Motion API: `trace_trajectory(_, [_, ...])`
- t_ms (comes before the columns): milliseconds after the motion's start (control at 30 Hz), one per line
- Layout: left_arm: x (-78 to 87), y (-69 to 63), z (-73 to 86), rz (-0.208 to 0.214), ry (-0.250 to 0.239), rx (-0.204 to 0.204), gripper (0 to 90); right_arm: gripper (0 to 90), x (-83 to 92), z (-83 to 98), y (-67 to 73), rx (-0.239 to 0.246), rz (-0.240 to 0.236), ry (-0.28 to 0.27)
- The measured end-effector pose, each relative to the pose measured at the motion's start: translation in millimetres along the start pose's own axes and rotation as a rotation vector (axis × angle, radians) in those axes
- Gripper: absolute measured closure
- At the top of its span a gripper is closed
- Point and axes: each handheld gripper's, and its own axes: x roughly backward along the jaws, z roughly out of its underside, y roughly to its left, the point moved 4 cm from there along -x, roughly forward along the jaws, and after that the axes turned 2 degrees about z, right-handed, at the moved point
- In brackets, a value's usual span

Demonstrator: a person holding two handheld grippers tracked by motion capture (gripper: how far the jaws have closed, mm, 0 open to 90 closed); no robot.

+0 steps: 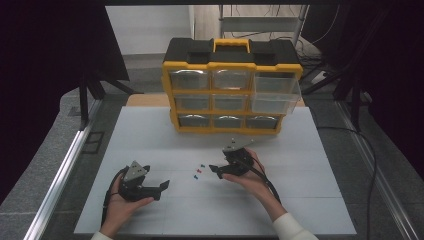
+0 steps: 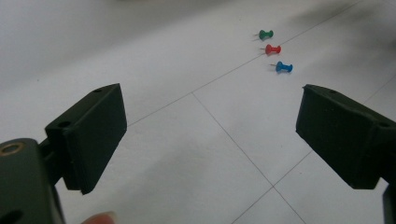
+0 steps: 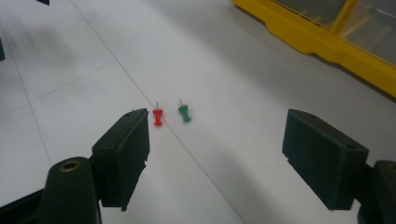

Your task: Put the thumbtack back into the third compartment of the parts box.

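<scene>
High view puts your right gripper (image 1: 216, 170) low over the white table (image 1: 310, 200), just to the right of three pushpins: a green pin (image 1: 200, 165), a red pin (image 1: 198, 170) and a blue pin (image 1: 194, 176), lying in a short row near the middle of the table. Your right gripper's jaws stand wide apart with nothing between them; in the right gripper view the red pin (image 3: 158, 116) lies just past the tip of the left-hand jaw and the green pin (image 3: 184, 113) beside it, both flat on the table, untouched. Your left gripper (image 1: 161, 188) sits farther to the left, near the front edge, jaws also spread and holding nothing. Its own view shows all three pins well ahead. Behind them stands a yellow drawer cabinet (image 1: 232, 85) with one drawer (image 1: 276, 92) pulled out.
</scene>
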Motion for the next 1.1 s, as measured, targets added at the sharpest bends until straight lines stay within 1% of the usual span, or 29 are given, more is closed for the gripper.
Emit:
trace_trajectory(100, [0.1,0.0,-0.1,0.001,-0.001,0.001,9.2,23.5,-10.2,-5.5,1.7,0.017,0.005,0.019])
trace_trajectory(133, [0.1,0.0,-0.1,0.001,-0.001,0.001,9.1,23.5,-10.2,-5.5,1.7,0.017,0.005,0.019])
trace_trajectory(167, [0.2,-0.1,-0.1,0.001,-0.001,0.000,9.2,24.0,-18.5,-7.8,3.6,0.031,-0.002,0.031])
trace_trajectory(267, [0.1,-0.1,0.1,0.001,0.000,0.000,9.2,25.1,-27.1,-11.7,5.3,0.037,0.001,0.044])
trace_trajectory(333, [0.1,-0.1,0.2,0.000,0.000,-0.001,9.1,25.1,-29.2,-12.7,5.6,0.036,-0.006,0.044])
trace_trajectory(367, [0.0,-0.1,0.3,-0.002,0.002,-0.002,9.1,25.5,-34.0,-15.9,7.1,0.035,-0.014,0.049])
trace_trajectory(500, [-0.5,-0.1,0.4,-0.004,0.000,0.001,9.1,26.3,-39.2,-19.5,8.9,0.039,-0.023,0.050])
trace_trajectory(533, [-0.8,0.0,0.5,-0.005,0.000,0.000,9.1,27.9,-43.4,-20.7,9.4,0.051,-0.023,0.056])
trace_trajectory(600, [-0.8,0.3,0.7,-0.005,0.002,0.000,9.1,28.6,-48.2,-19.6,10.0,0.054,-0.021,0.067])
trace_trajectory(700, [-0.1,0.7,1.0,-0.008,-0.002,0.003,9.1,30.1,-55.8,-14.7,9.6,0.055,-0.005,0.104])
trace_trajectory(767, [-0.3,0.7,1.2,-0.009,0.000,0.003,9.1,31.1,-57.7,-13.7,9.3,0.064,0.000,0.109])
trace_trajectory(800, [-0.9,0.7,1.4,-0.010,0.002,0.001,9.1,33.5,-60.1,-12.8,9.4,0.070,0.006,0.115])
trace_trajectory(867, [-2.0,0.4,1.7,-0.010,0.008,-0.002,9.1,34.8,-61.4,-12.4,9.6,0.072,0.009,0.119])
trace_trajectory(933, [-2.6,0.3,2.0,-0.011,0.011,-0.004,9.1,39.0,-66.6,-9.7,10.0,0.092,0.010,0.141])
trace_trajectory(967, [-2.6,0.3,2.0,-0.011,0.011,-0.004,9.1,39.0,-66.6,-9.7,10.0,0.092,0.010,0.141])
trace_trajectory(1000, [-2.3,0.6,2.0,-0.013,0.010,-0.003,9.1,44.3,-68.8,-8.7,11.0,0.100,0.005,0.150])
trace_trajectory(1067, [-2.0,0.9,2.1,-0.015,0.010,-0.002,9.1,50.9,-69.7,-7.9,12.1,0.114,0.000,0.161])
trace_trajectory(1100, [-2.0,0.9,2.2,-0.014,0.010,-0.002,9.1,55.5,-69.7,-7.8,12.8,0.112,-0.013,0.163])
